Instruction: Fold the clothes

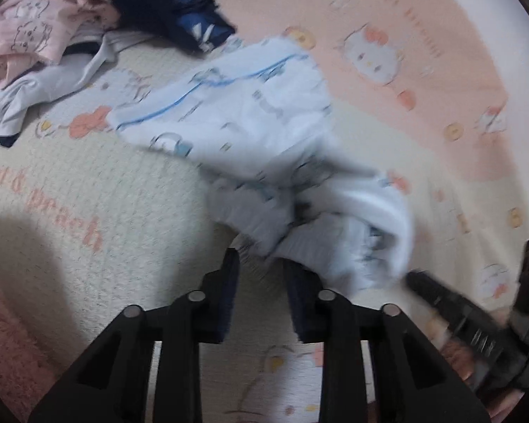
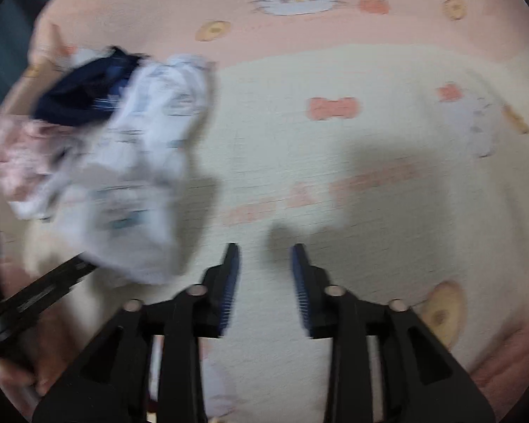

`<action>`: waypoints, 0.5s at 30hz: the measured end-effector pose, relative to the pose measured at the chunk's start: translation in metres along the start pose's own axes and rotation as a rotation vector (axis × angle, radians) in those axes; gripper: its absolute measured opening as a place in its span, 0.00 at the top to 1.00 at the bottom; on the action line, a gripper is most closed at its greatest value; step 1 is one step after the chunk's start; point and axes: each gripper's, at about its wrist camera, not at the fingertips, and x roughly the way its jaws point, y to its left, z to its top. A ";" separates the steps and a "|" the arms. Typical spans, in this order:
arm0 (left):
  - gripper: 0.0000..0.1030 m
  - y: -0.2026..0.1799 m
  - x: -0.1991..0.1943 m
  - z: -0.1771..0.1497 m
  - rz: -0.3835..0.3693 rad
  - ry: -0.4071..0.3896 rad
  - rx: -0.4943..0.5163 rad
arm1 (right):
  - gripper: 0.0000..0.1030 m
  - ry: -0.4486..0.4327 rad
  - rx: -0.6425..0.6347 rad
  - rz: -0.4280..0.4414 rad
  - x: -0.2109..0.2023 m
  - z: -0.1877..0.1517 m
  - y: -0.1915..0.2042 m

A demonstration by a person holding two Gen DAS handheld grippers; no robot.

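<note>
A white garment (image 1: 250, 123) with pale blue print and a blue piped seam lies crumpled and stretched across the bedspread (image 1: 88, 176). My left gripper (image 1: 263, 261) stands with a narrow gap between its jaws. The garment's near edge lies at its fingertips and drapes over the right one, and bedspread shows through the gap. The right gripper (image 1: 411, 276) reaches in from the right, its tip beside the garment's bunched end. In the right wrist view my right gripper (image 2: 265, 246) is open over bare bedspread (image 2: 335, 141), with the garment (image 2: 141, 162) to its left. The left gripper (image 2: 88, 264) meets the garment's lower edge there.
A pile of clothes sits at the far left: a pink printed top (image 1: 35, 24), a dark navy piece (image 1: 165, 3) and a white one (image 1: 35, 91). The navy piece (image 2: 84, 95) shows behind the garment. A fluffy pink blanket (image 1: 7, 335) borders the near left. Both views are blurred.
</note>
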 end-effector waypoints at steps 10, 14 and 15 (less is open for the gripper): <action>0.75 -0.014 0.001 -0.008 -0.043 -0.003 -0.036 | 0.43 0.009 -0.391 0.008 0.019 -0.035 0.096; 0.75 -0.021 0.003 -0.017 -0.024 0.021 -0.012 | 0.49 -0.043 -0.335 -0.031 0.029 -0.024 0.093; 0.74 -0.021 0.005 -0.018 -0.016 0.026 -0.003 | 0.54 -0.043 -0.330 -0.064 0.032 -0.022 0.089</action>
